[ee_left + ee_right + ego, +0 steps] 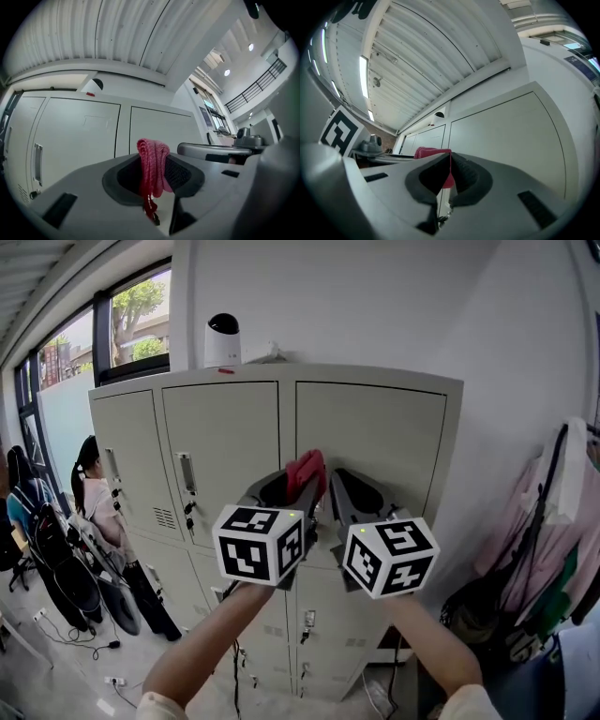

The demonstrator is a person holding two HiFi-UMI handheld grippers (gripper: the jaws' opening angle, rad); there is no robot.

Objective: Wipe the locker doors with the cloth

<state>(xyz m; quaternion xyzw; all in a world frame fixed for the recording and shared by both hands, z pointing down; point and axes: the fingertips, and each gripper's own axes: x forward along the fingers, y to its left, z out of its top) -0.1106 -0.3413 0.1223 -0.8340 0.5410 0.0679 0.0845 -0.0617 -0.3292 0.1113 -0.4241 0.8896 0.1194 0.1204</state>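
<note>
My left gripper [287, 491] pinches a folded red knit cloth [307, 472] before the beige metal locker door [375, 432]; my right gripper [349, 491] is closed, empty.

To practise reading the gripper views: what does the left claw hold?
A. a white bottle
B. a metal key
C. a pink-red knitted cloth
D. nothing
C: in the left gripper view, the left claw is shut on the pink-red knitted cloth.
</note>
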